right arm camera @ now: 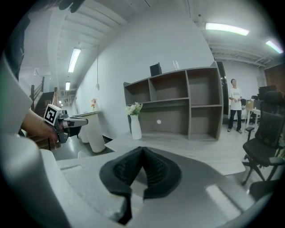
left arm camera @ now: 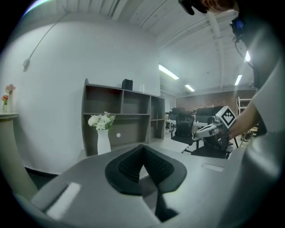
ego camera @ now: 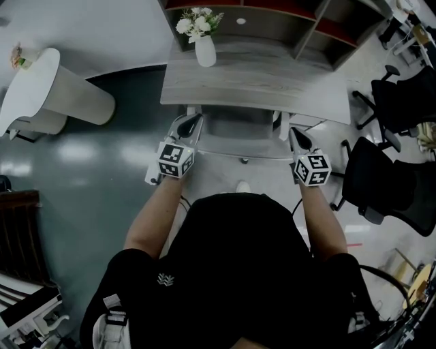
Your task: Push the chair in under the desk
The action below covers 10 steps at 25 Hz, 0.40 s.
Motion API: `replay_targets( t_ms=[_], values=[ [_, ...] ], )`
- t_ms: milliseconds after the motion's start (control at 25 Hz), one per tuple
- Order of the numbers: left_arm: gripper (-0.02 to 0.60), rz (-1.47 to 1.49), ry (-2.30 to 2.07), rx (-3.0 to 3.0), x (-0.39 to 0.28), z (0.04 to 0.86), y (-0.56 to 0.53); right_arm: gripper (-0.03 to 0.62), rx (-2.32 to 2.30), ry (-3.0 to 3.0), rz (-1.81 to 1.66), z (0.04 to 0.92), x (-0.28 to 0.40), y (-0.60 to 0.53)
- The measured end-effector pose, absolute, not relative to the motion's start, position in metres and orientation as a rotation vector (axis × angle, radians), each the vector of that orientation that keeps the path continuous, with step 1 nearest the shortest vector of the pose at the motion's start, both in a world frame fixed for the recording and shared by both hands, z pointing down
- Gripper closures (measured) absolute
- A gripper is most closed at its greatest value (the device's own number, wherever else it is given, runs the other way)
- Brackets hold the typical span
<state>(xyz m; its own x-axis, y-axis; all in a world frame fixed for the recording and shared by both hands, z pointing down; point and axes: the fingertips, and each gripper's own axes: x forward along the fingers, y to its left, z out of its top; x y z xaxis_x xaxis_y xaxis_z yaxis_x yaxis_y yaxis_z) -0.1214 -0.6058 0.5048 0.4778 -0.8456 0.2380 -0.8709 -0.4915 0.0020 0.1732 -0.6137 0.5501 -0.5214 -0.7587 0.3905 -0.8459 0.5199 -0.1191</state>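
Observation:
A grey wooden desk (ego camera: 272, 78) stands ahead of me. The light grey chair (ego camera: 235, 126) sits partly under its front edge, with its lower rail (ego camera: 238, 155) showing. My left gripper (ego camera: 192, 125) is at the chair's left side and my right gripper (ego camera: 294, 134) at its right side; whether they touch it I cannot tell. Both are shut with nothing between the jaws. In the left gripper view the left gripper (left arm camera: 143, 147) points over the desk top (left arm camera: 176, 144). In the right gripper view the right gripper (right arm camera: 142, 149) looks across the desk (right arm camera: 178, 149).
A white vase of flowers (ego camera: 204, 42) stands on the desk's far left. An open shelf unit (ego camera: 279, 20) is behind it. A white rounded counter (ego camera: 54, 95) is at the left, black office chairs (ego camera: 392, 177) at the right. A person (right arm camera: 234, 111) stands far off.

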Motion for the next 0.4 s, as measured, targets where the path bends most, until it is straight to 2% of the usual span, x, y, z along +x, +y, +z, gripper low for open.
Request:
replay_targets(
  t_ms=[400],
  values=[
    [0.575, 0.326, -1.515, 2.601, -0.123, 0.51, -0.607, 0.592, 1.312, -2.424, 0.435, 0.568, 0.172, -0.612]
  ],
)
